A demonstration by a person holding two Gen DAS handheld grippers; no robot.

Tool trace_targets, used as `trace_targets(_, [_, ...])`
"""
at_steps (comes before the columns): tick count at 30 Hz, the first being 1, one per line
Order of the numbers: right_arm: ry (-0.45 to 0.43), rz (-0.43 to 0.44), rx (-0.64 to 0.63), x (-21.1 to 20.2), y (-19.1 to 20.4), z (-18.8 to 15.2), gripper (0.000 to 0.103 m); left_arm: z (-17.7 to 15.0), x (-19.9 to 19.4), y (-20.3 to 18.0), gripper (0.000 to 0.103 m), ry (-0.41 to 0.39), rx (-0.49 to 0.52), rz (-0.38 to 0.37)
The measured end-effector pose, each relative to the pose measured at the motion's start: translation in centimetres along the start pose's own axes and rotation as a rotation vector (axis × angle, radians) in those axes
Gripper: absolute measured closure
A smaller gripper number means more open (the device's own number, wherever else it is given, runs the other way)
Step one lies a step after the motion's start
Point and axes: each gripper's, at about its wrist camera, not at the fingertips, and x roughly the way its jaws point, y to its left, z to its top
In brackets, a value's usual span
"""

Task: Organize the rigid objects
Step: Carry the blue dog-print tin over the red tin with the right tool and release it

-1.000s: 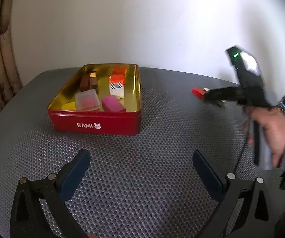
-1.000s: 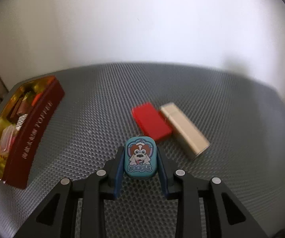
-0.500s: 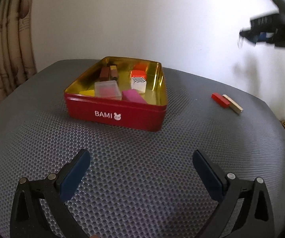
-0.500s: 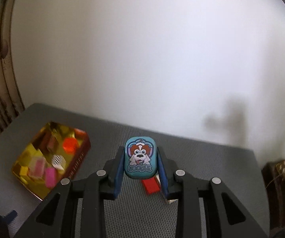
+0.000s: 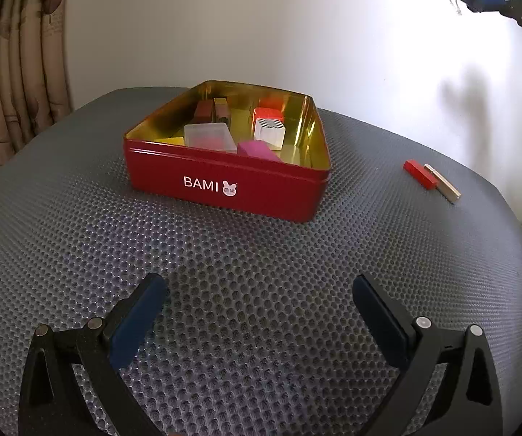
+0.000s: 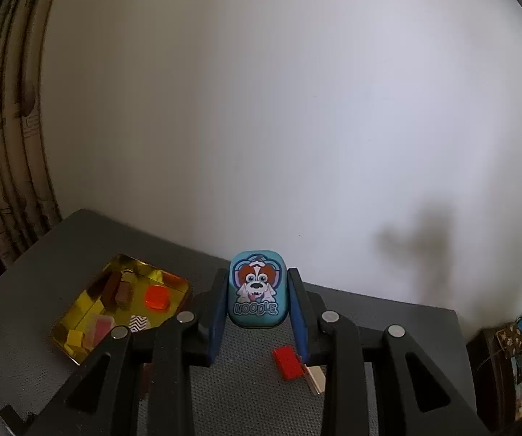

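Noodle tin (image 6: 257, 292) sits clamped between the right gripper (image 6: 257, 312) jaws, high above the table; left gripper (image 5: 259, 312) hovers wide apart, holding nothing.

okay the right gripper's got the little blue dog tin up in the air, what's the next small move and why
Probably carry the blue dog tin left until it is over the open red box. The right gripper holds it well above the mat, and the box, already holding other small pieces, lies off to its left.
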Motion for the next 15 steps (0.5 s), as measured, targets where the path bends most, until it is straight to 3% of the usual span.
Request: trace_targets(15, [0.035, 0.069, -0.026, 2.4, 3.6, 0.5, 0.072, -0.2, 0.6, 0.0, 0.001, 0.023, 0.000, 0.004])
